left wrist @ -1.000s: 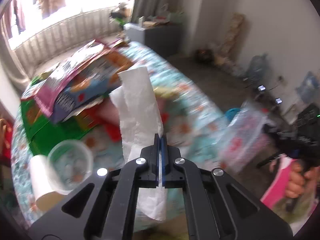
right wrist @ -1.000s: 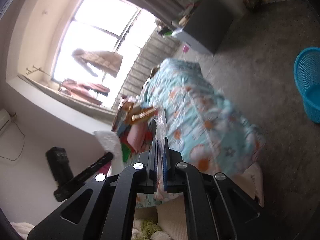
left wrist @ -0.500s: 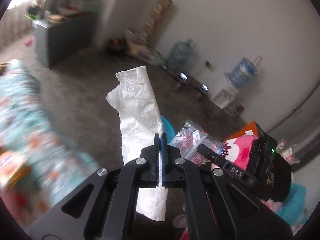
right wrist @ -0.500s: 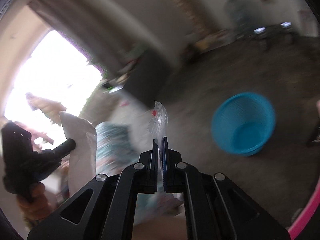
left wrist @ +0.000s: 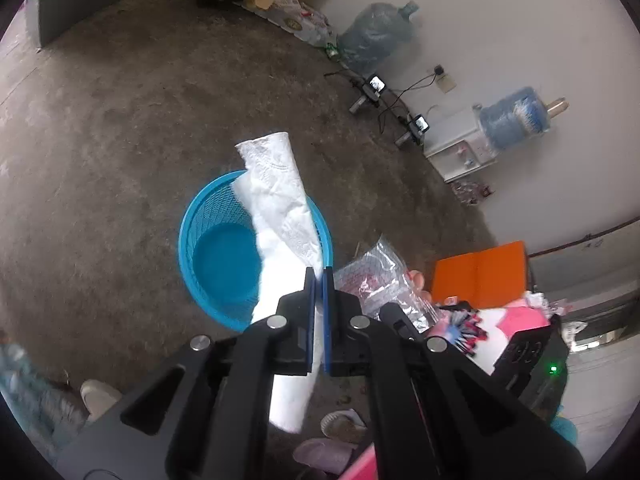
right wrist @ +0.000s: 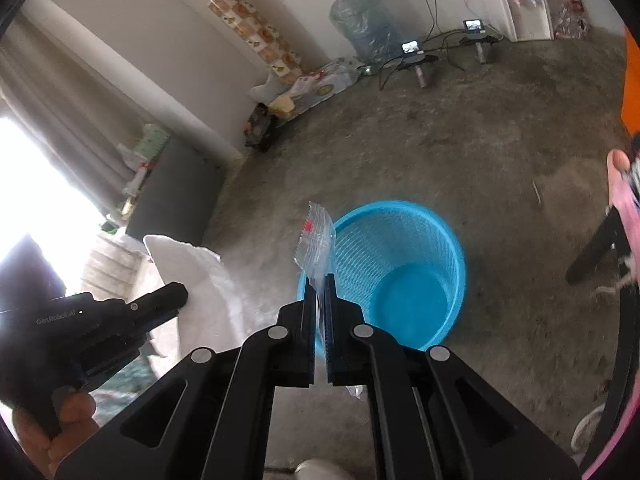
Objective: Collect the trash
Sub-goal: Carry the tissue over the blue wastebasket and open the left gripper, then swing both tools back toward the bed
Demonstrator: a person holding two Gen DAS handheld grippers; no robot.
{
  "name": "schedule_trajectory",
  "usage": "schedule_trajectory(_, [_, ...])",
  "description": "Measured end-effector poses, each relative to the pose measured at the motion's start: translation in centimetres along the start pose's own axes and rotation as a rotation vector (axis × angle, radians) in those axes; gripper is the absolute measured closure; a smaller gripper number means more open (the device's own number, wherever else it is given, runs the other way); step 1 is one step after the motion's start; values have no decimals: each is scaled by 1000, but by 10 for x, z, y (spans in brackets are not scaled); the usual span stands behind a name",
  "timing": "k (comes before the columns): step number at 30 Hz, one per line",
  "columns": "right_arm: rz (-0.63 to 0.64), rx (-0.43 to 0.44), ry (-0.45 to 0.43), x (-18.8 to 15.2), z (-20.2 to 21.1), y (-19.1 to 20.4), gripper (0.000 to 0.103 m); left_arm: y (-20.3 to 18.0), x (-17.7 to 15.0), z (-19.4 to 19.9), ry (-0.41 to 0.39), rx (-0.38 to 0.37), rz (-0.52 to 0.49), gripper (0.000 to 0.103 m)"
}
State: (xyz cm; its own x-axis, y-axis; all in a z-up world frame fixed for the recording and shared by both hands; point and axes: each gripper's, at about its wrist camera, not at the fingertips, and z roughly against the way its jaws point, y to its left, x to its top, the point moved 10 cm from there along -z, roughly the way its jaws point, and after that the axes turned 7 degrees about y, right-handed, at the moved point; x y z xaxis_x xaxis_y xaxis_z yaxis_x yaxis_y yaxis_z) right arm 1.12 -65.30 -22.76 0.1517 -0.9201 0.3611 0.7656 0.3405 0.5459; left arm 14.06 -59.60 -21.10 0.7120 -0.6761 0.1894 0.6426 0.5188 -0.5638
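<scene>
Pinching a long sheet of white paper towel [left wrist: 280,216], the left gripper [left wrist: 318,280] has its jaws clamped on the sheet partway along, so the upper part stands up past the fingertips and the lower end hangs down behind them. From the left wrist view the towel crosses in front of a blue mesh basket [left wrist: 208,248] that stands on the grey concrete floor [left wrist: 100,120]; the basket's inside shows only its blue bottom.

The right gripper [right wrist: 319,280] has its jaws clamped on a clear plastic wrapper [right wrist: 316,240] with a small red mark near its top. The wrapper sticks up edge-on from the fingertips, just left of the basket rim [right wrist: 400,206] in the right wrist view. Both grippers are held near each other above the floor, close to the basket.

Farther out, two large water bottles [left wrist: 376,36] and a white water dispenser [left wrist: 460,148] sit along the wall, with small screens on stands and cables beside them. An orange folder [left wrist: 480,276] lies off to the right.
</scene>
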Motion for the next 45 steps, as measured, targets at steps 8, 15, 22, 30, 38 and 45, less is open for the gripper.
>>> schedule_trajectory(8, [11, -138, 144, -8, -78, -46, 71, 18, 9, -49, 6, 135, 9, 61])
schedule_trajectory(15, [-9, -97, 75, -21, -43, -38, 61, 8, 4, -8, -85, 149, -69, 57])
schedule_trajectory(22, [145, 3, -10, -26, 30, 33, 44, -35, -23, 89, -236, 63, -167, 50])
schedule_trajectory(30, [349, 182, 34, -62, 80, 134, 34, -36, -105, 232, -438, 31, -203, 35])
schedule_trajectory(38, [567, 332, 152, -135, 109, 226, 33, 27, -221, 341, -604, 313, -209, 23])
schedule_trajectory(45, [685, 449, 287, -210, 136, 288, 33, 107, -317, 416, -740, 573, -50, 22])
